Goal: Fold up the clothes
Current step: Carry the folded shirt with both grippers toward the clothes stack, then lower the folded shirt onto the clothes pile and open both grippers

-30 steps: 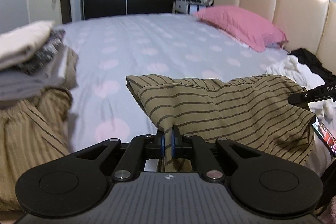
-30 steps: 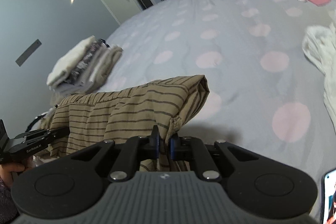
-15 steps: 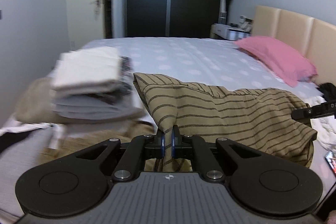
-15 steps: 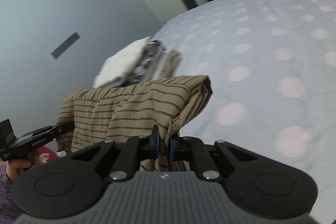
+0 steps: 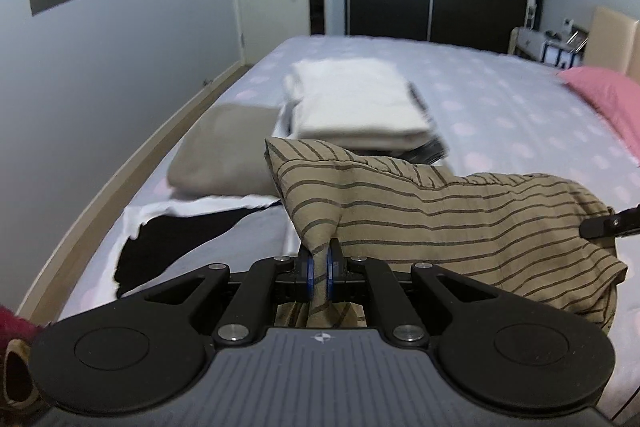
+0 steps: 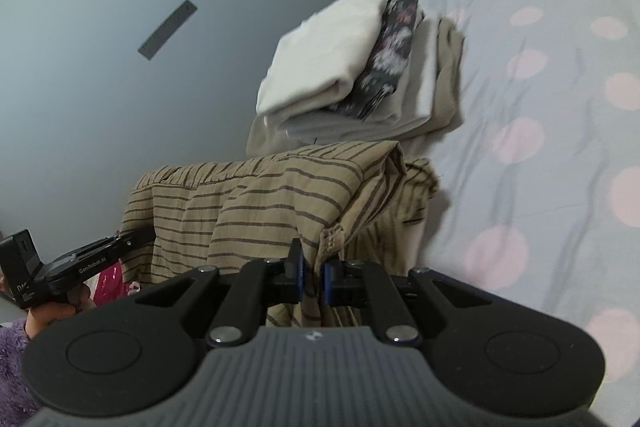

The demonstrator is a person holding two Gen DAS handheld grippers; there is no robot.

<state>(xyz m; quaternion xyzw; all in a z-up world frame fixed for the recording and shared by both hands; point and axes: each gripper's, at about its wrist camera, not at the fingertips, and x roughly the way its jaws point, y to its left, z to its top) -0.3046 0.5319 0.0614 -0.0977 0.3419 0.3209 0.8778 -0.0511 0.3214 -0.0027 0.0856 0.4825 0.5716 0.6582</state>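
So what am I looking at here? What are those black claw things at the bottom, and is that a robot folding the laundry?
No robot: a person holds a hand-held two-finger clamp in each hand, each carrying a wide-angle camera that looks along its fingers. One picture comes from the left gripper, the other from the right gripper. Both are clamped shut on a folded tan striped garment, hanging between them above the bed. In the right view you also see the person's hand holding the left tool. On the bed sits a stack of folded clothes with a white piece on top, a beige folded piece beside it, and a pink pillow.
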